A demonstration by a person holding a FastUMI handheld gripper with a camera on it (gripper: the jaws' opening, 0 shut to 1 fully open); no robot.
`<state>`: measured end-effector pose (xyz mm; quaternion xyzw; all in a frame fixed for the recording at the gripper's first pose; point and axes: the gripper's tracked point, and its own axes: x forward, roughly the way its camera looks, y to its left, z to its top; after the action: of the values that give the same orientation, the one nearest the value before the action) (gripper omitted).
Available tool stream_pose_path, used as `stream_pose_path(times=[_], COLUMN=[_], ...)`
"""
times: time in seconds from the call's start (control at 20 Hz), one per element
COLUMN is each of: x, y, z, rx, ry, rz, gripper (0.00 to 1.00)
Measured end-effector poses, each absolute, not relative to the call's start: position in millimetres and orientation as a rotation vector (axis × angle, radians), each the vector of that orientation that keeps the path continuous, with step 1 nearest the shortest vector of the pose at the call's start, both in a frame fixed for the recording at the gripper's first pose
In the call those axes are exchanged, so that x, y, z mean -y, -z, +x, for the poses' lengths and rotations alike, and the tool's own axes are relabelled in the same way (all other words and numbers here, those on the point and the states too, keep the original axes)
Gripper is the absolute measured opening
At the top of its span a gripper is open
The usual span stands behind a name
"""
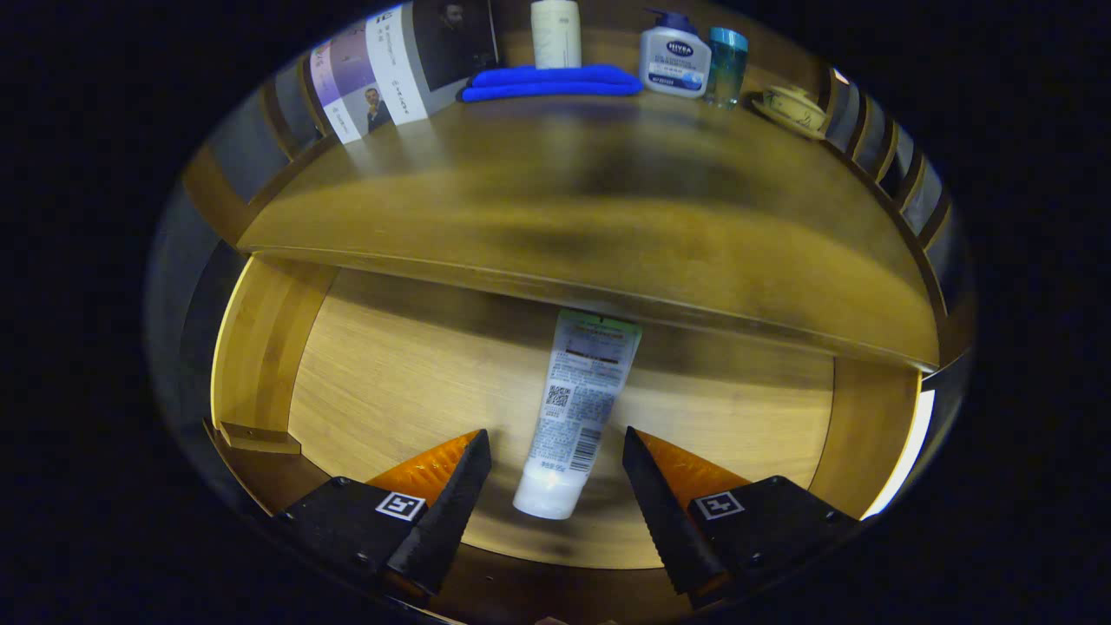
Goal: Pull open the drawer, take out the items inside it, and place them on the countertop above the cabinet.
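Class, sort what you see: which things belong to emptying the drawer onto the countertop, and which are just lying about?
Job: drawer, tube lying between the open fingers, countertop.

Lying about: blue cloth, pump bottle, teal glass, cup and saucer, booklets.

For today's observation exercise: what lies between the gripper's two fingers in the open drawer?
In the gripper view, a white tube lies on the drawer floor between the open gripper fingers, cap end nearest, its far end under the countertop.

A folded blue cloth (551, 82) is laid at the back, a pale bottle (555, 33) behind it. Rightward are set a pump bottle (673, 59), teal tumbler (726, 65), and cup on saucer (792, 108). Printed cards (391, 69) are propped leftward.
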<state>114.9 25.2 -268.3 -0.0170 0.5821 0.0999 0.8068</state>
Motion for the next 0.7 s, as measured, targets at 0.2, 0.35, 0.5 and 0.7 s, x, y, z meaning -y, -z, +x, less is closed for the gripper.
stream_pose_path(times=[0.2, 0.35, 0.5, 0.7], x=[-28.2, -23.1, -15.5, -15.6], y=[269.9, 274.4, 277.3, 278.8], z=[118.7, 121.7, 123.3, 121.8], rx=[-1.284, -1.294, -1.306, -1.321], ry=[-0.196, -0.183, -0.166, -0.19], rz=[0.0, -0.07, -0.13, -0.158], gripper=[0.95, 0.85, 0.73, 0.56])
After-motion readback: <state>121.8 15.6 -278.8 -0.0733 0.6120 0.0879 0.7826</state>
